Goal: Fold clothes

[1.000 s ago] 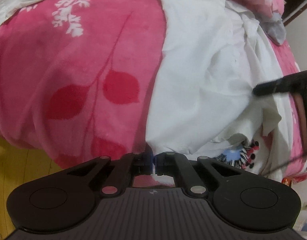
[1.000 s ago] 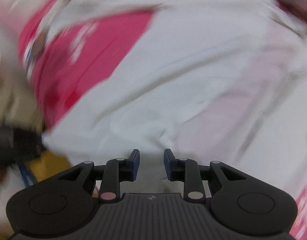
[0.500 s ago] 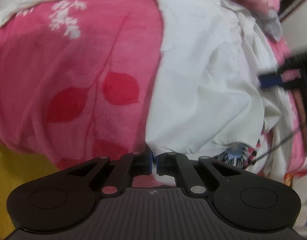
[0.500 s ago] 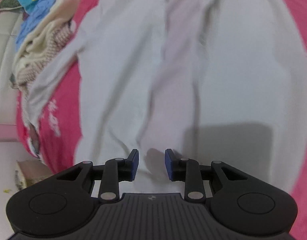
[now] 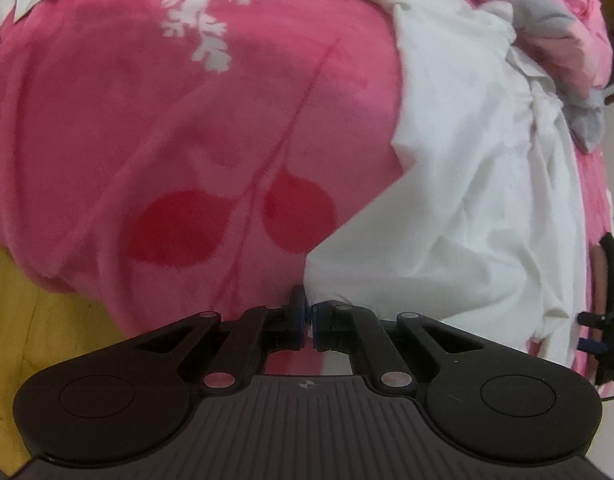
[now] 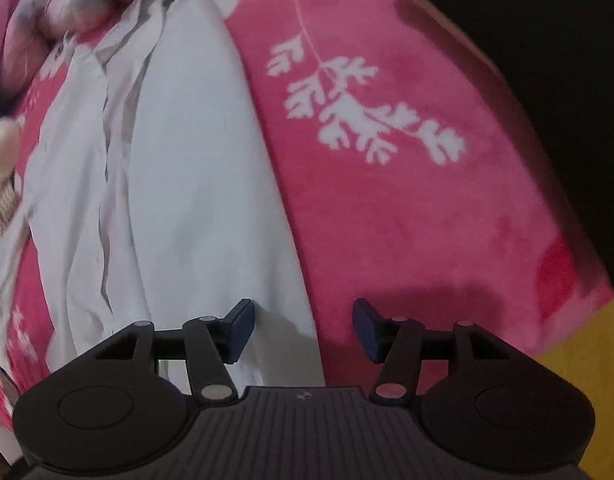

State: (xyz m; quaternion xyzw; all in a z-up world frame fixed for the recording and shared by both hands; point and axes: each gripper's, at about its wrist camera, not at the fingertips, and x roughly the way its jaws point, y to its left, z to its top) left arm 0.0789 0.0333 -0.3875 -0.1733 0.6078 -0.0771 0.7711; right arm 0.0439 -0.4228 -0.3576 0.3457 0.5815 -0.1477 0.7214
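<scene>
Biggest thing here is the fuzzy pink blanket with white fern prints and red leaf shapes (image 5: pixel 155 128) covering the bed, with a strip of yellow wooden floor (image 5: pixel 11 292) past its edge. On top lies the white button-up shirt of thin cotton (image 5: pixel 467 200), stretched lengthwise with creases down its middle — in the right wrist view it takes up the left half, blanket on the right. A rumpled grey and pink garment (image 5: pixel 555 28) sits at the shirt's far end. The left gripper (image 5: pixel 309 322) is clamped tight on the shirt's near corner, white cloth bunched at the pads. The right gripper (image 6: pixel 303 330) is spreading its jaws — the shirt's edge lies below between them, pads not pressing it
</scene>
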